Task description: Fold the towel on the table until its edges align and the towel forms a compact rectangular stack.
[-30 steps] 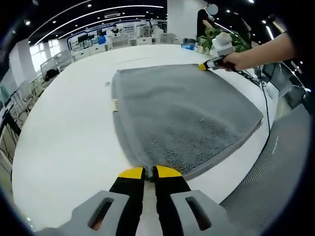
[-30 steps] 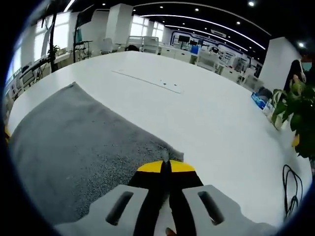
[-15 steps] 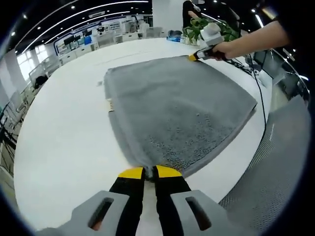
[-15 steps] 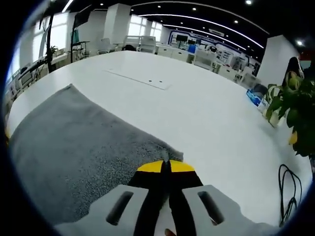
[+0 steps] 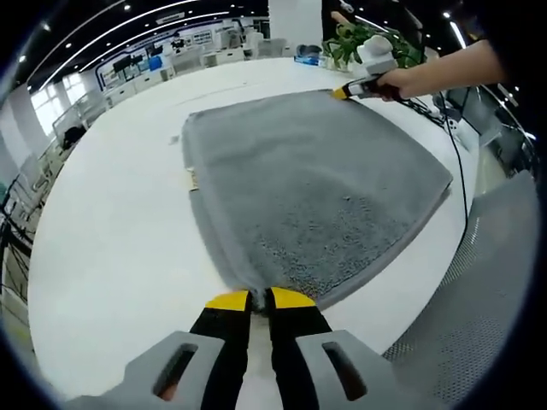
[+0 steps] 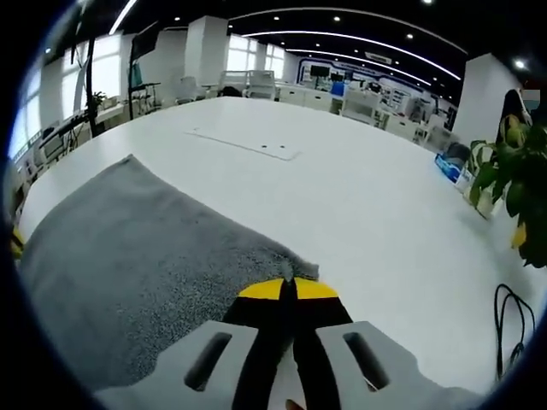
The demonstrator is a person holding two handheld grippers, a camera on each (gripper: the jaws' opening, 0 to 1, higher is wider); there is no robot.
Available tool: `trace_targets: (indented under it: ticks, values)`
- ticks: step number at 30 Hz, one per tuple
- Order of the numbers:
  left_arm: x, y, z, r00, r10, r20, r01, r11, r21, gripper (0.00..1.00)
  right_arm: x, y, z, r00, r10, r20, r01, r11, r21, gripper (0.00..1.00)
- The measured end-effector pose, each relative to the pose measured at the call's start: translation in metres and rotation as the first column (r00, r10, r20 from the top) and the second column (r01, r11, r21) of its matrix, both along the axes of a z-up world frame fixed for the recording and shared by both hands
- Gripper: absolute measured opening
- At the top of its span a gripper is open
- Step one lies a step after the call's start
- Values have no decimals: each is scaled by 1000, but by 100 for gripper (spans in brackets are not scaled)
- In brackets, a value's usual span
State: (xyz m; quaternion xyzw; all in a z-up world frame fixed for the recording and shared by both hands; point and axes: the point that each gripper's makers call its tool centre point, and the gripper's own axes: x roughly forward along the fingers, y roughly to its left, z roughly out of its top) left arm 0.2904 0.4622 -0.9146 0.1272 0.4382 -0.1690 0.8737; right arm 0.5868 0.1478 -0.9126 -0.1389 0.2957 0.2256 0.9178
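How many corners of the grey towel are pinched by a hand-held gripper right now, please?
2. The left hand-held gripper holds the towel's near corner; the right hand-held gripper holds the far corner on the person's side. The other two corners lie free on the table.

The towel (image 5: 308, 188) is grey terry cloth, roughly rectangular, spread in a single flat layer on the white tabletop (image 5: 111, 248). One long side runs close along the tabletop's edge, and the rest extends toward the middle of the tabletop. A small pale label projects from one side edge. Two corners on the same side are slightly raised and pinched. In the right gripper view the towel (image 6: 128, 248) shows a coarse looped pile and one corner tapers to a point.
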Motion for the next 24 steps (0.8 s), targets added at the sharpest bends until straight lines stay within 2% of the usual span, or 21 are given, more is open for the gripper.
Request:
trace_targets:
  ticks: [3, 6, 13, 16, 17, 18, 19, 23, 24]
  values:
    - [0, -1, 0, 1000, -14, -8, 14, 999, 33, 8, 0, 1, -2, 1000, 6, 2, -6, 1000, -5, 0]
    - [1, -2, 1, 998, -55, -17, 57, 993, 103, 8, 1, 1, -1, 1000, 12, 8, -12, 1000, -21, 1]
    - [1, -4, 5, 998, -62, -29, 65, 985, 158, 10, 6, 0, -2, 999, 22, -25, -23, 999, -39, 2]
    - [3, -5, 9, 997, -62, -35, 67, 981, 182, 14, 10, -1, -1, 1000, 3, -31, -3, 1000, 17, 5]
    - [5, -4, 14, 997, -72, -27, 76, 973, 217, 17, 11, -2, -1, 999, 1, -32, 0, 1000, 18, 7]
    - [8, -2, 19, 998, -69, -2, 68, 967, 246, 24, 12, -5, 0, 999, -1, -32, 2, 1000, 28, 9]
    - [15, -6, 26, 994, -101, 38, 87, 960, 265, 27, 12, -5, 0, 999, -1, -32, 2, 1000, 31, 11]
    - [25, -27, 39, 990, -117, 83, 96, 970, 224, 30, 4, -7, 10, 999, -18, -27, 20, 999, 45, 12]
    - [28, -39, 41, 985, -147, 87, 127, 971, 202, 31, 2, -7, 14, 999, -26, -25, 27, 998, 56, 13]
